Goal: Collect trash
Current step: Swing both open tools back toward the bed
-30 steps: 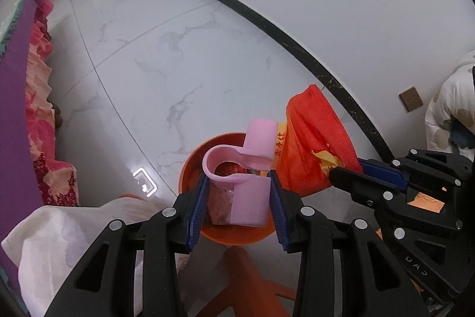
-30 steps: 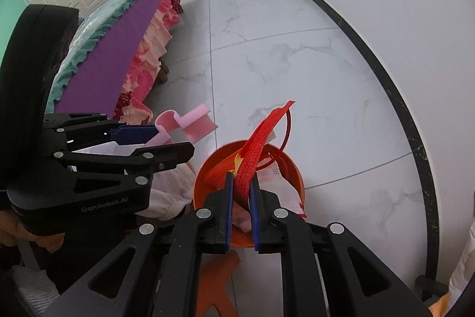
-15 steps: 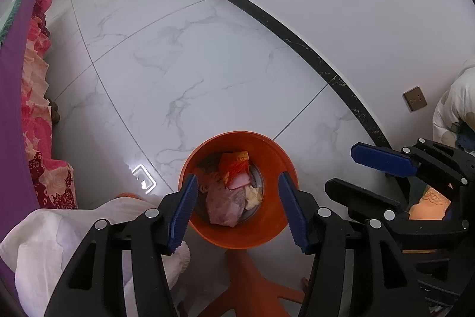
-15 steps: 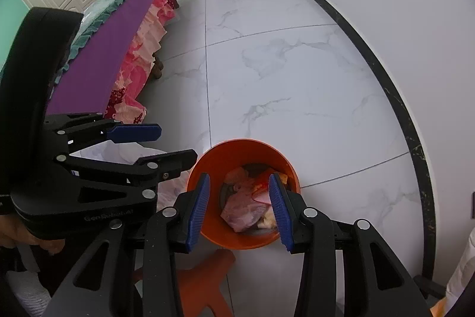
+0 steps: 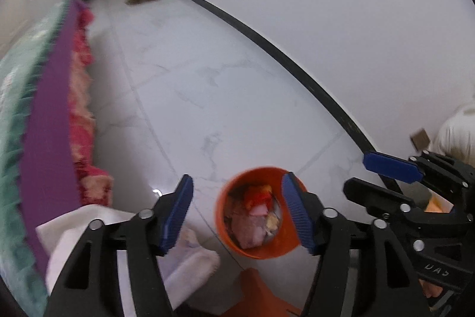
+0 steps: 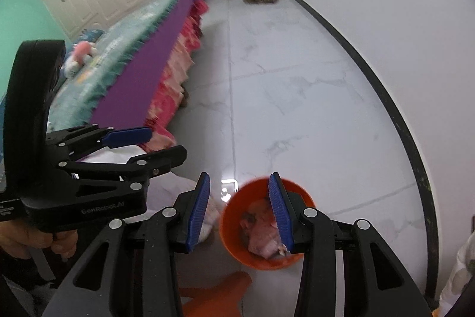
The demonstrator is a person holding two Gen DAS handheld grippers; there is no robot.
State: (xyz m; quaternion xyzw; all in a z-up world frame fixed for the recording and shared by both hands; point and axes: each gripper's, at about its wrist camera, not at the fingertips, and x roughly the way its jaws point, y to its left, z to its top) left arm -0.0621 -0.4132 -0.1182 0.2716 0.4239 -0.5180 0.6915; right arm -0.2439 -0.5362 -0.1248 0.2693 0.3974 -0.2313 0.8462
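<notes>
the orange bin [image 5: 256, 250] sits on the white marble floor [image 5: 207, 97] at 6 o'clock, trash [image 5: 252, 223] piled inside — pinkish wads, a red scrap. left gripper [image 5: 237, 213] is opening, nothing between its blue pads. right gripper [image 6: 242, 211] stands apart and empty above the bin's rim. purple-edged bed [image 6: 142, 70] at 10 o'clock.

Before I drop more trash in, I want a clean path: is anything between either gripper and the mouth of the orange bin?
Nothing visible. Both the left gripper, its jaws opening, and the right gripper are empty above the orange bin, whose mouth is uncovered; trash lies inside.
</notes>
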